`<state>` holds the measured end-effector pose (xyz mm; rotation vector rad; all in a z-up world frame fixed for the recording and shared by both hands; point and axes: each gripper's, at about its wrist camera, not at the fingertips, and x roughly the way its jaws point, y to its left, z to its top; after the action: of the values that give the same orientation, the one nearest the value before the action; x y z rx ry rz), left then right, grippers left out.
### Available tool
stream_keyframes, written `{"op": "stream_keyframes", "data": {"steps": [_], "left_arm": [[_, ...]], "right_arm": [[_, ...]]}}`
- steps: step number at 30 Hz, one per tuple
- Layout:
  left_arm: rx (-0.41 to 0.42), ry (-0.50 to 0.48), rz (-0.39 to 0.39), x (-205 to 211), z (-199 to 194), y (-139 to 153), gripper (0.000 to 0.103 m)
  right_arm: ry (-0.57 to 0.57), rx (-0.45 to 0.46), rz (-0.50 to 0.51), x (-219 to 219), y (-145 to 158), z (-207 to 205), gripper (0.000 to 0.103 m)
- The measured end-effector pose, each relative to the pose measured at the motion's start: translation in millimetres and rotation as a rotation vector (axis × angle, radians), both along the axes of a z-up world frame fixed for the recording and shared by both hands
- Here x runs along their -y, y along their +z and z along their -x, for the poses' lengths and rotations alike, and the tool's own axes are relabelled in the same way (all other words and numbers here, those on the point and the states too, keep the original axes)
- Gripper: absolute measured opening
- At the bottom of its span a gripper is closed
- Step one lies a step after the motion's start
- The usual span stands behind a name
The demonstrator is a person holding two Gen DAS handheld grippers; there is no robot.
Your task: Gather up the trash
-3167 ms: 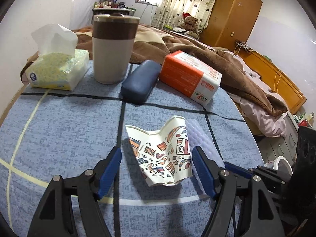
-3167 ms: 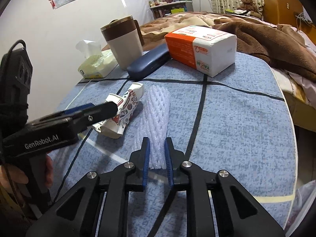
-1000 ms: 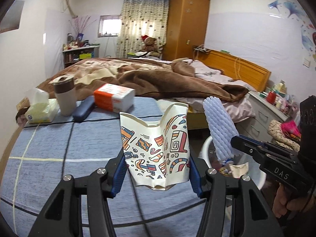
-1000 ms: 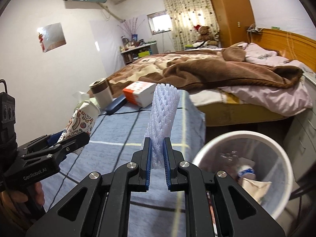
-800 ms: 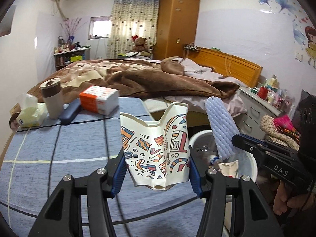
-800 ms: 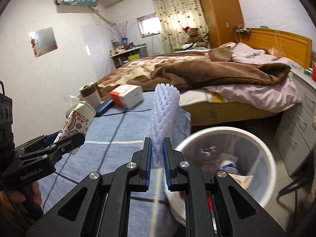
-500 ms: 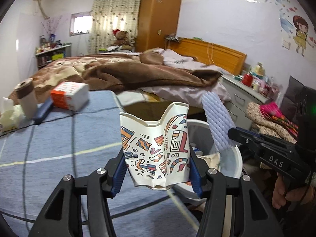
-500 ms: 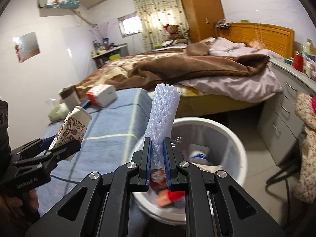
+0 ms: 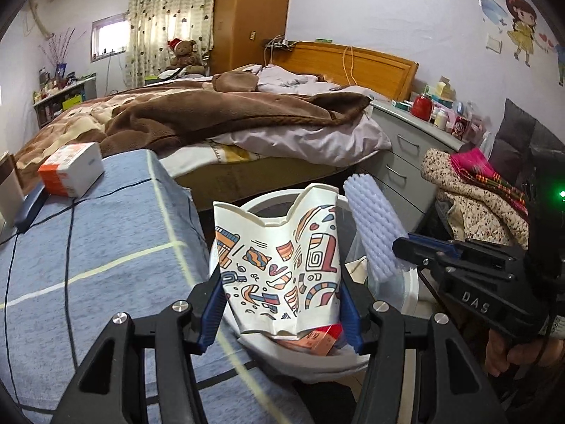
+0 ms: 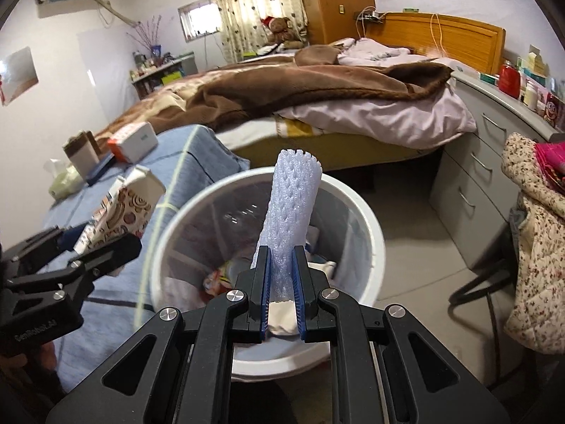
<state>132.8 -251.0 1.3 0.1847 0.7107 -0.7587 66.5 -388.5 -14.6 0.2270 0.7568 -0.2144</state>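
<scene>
white trash bin stands on the floor just off the corner of the blue-covered table, with the bed behind it and a grey drawer unit to its right; open grey floor shows between bin and drawers. the bin's round mouth is open upward and already holds wrappers and paper. left gripper sits at the bin's near-left rim, right at the table edge; its blue pads are spread moderately wide and press both sides of a crushed patterned paper cup. the cup stands upright, long axis roughly vertical, its torn rim pointing up, its base low between the pads, over the bin opening in the left wrist view. right gripper is over the bin mouth, jaws nearly closed with only a narrow gap, pinching the lower end of a white foam net sleeve. the sleeve's long axis runs up and away from the gripper, tilted slightly right, open end on top; in the right wrist view it lies wholly inside the bin's rim outline. the two grippers sit side by side, near but apart. farther back on the table: an orange-and-white box, a dark blue case, a cup, well apart from the bin.
</scene>
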Motion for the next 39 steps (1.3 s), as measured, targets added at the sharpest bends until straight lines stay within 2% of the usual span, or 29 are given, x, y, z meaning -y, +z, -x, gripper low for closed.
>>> {"op": "stream_keyframes", "data": {"steps": [5, 8, 12, 13, 16, 17, 24, 29, 39], "left_arm": [[0.001, -0.007, -0.018, 12.1, 0.3, -5.7, 0.059], [-0.011, -0.013, -0.019, 14.2, 0.1, -9.3, 0.071], [-0.013, -0.002, -0.015, 11.1, 0.1, -9.3, 0.072], [-0.014, 0.003, -0.013, 9.1, 0.0, -8.6, 0.073], [-0.018, 0.014, 0.001, 5.2, -0.2, -6.3, 0.075], [-0.014, 0.018, 0.001, 4.3, 0.4, -5.7, 0.076], [-0.002, 0.053, 0.009, -9.3, 6.0, 0.6, 0.076], [0.032, 0.096, 0.012, -27.1, 15.5, 7.5, 0.077], [0.105, 0.274, -0.01, -85.0, 37.6, 17.5, 0.078]], "right_arm": [[-0.008, -0.026, 0.02, 5.8, -7.7, -2.0, 0.013], [-0.022, -0.04, 0.003, 10.7, -11.9, -3.9, 0.014], [-0.04, -0.04, 0.005, 12.6, -12.6, -2.6, 0.017], [-0.038, -0.034, -0.001, 12.7, -11.5, -1.0, 0.021], [-0.041, -0.015, -0.007, 12.3, -8.7, 1.9, 0.043], [-0.041, -0.01, -0.006, 11.7, -8.2, 2.3, 0.047], [-0.043, 0.033, -0.02, 5.4, 0.7, 8.5, 0.047], [-0.006, 0.08, 0.004, -12.6, 10.0, 13.8, 0.047], [0.07, 0.152, 0.014, -52.3, 14.9, 28.7, 0.048]]}}
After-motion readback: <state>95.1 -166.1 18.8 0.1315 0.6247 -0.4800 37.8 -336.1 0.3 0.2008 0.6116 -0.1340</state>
